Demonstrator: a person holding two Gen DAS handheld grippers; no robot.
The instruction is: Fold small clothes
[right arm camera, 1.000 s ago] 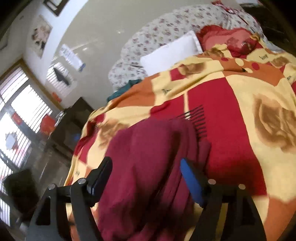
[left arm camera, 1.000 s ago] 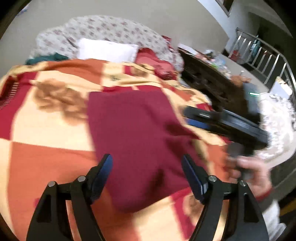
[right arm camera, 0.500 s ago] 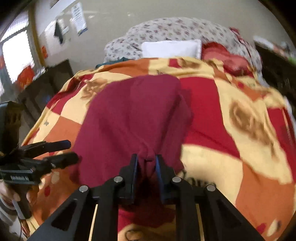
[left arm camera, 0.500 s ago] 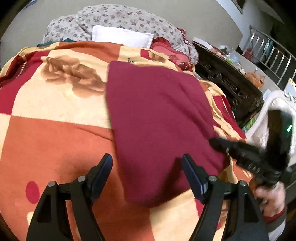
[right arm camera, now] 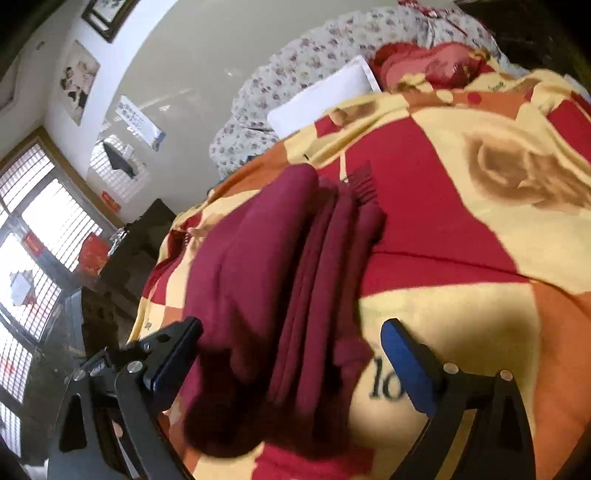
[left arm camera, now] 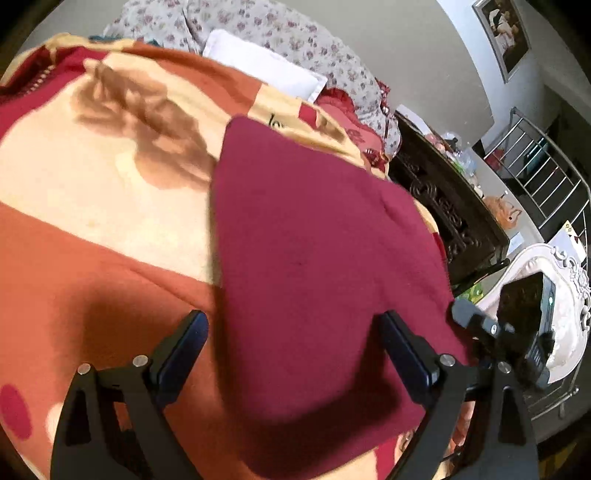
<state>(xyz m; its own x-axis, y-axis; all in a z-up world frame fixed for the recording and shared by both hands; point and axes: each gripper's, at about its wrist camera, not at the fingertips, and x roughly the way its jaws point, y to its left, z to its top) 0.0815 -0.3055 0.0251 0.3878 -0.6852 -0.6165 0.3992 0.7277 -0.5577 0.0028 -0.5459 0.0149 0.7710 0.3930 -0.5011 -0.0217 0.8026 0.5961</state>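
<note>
Since half a second ago: right gripper [right arm camera: 291, 354] no longer pinched shut on the near fold of the maroon garment [right arm camera: 280, 295]; now spread wide, nothing between its blue-padded fingers [right arm camera: 404, 363] but air above the cloth. No longer lifted into a ridge at that edge; lying in stacked lengthwise folds on the blanket [right arm camera: 461, 229]. Left gripper [left arm camera: 291, 356] unchanged in spread, closer to the fabric than before, with more of the view filled by maroon.

Nearest in the left view: left gripper gaping wide, holding nothing, its near fingers [left arm camera: 183, 349] framing the lower end of the maroon garment [left arm camera: 314, 258]; contact with the cloth impossible to judge. Just right of it, the right gripper [left arm camera: 476, 325] seen from outside, black, at the garment's right edge, in front of a white carved piece of furniture [left arm camera: 569, 295].

Farther out: garment spread flat as a broad panel across the orange, cream and red blanket [left arm camera: 92, 206], narrowing toward a far corner. Beyond that corner, a red cushion [left arm camera: 343, 110], then a white pillow [left arm camera: 258, 66] against floral bedding [left arm camera: 280, 26]. To the right, a dark carved cabinet [left arm camera: 447, 206], and a framed picture [left arm camera: 504, 33] on the wall.
</note>
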